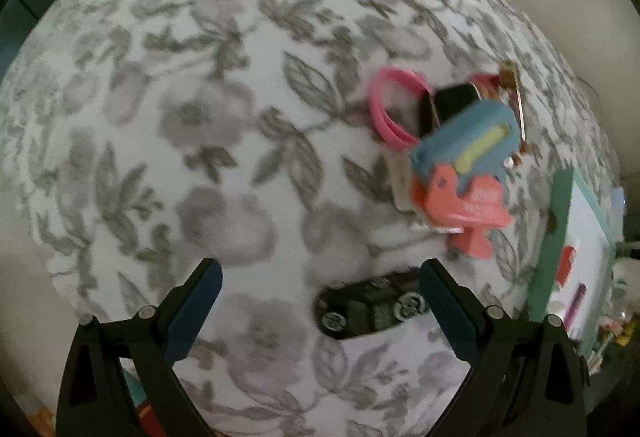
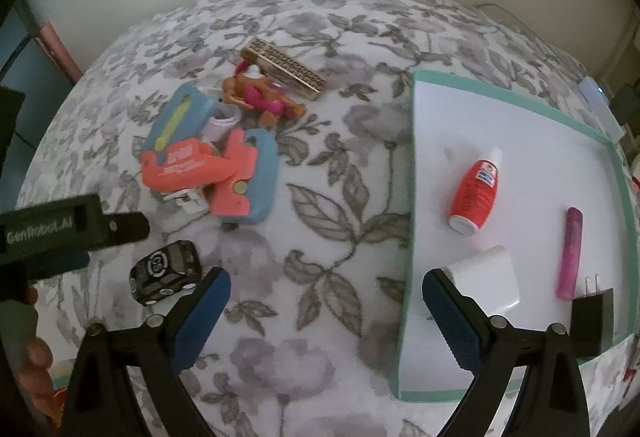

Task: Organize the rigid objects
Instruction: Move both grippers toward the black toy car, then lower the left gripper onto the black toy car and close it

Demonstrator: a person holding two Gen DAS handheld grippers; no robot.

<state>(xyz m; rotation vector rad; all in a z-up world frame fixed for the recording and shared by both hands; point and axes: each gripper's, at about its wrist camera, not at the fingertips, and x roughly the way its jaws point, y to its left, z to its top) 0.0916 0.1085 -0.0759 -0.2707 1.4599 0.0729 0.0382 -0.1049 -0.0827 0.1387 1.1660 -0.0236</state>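
Observation:
My left gripper (image 1: pixel 320 313) is open just above the flowered cloth. A black toy car (image 1: pixel 372 305) lies between its fingers, close to the right one. In the right wrist view the same car (image 2: pixel 164 271) sits left of my open, empty right gripper (image 2: pixel 328 317). Beyond the car is a heap of toys: a blue and coral plastic toy (image 2: pixel 208 161), an orange and pink figure (image 2: pixel 260 97) and a gold patterned bar (image 2: pixel 286 69). The teal-rimmed white tray (image 2: pixel 412 197) on the right holds a red glue bottle (image 2: pixel 474 193), a pink tube (image 2: pixel 572 253), a white block (image 2: pixel 488 277) and a black plug (image 2: pixel 592 313).
Pink bands (image 1: pixel 388 109) lie at the far side of the heap. The left gripper's body (image 2: pixel 52 225) and a hand (image 2: pixel 36 357) fill the left edge of the right wrist view. Flowered cloth (image 2: pixel 320 237) covers the surface between heap and tray; a pale wall stands behind.

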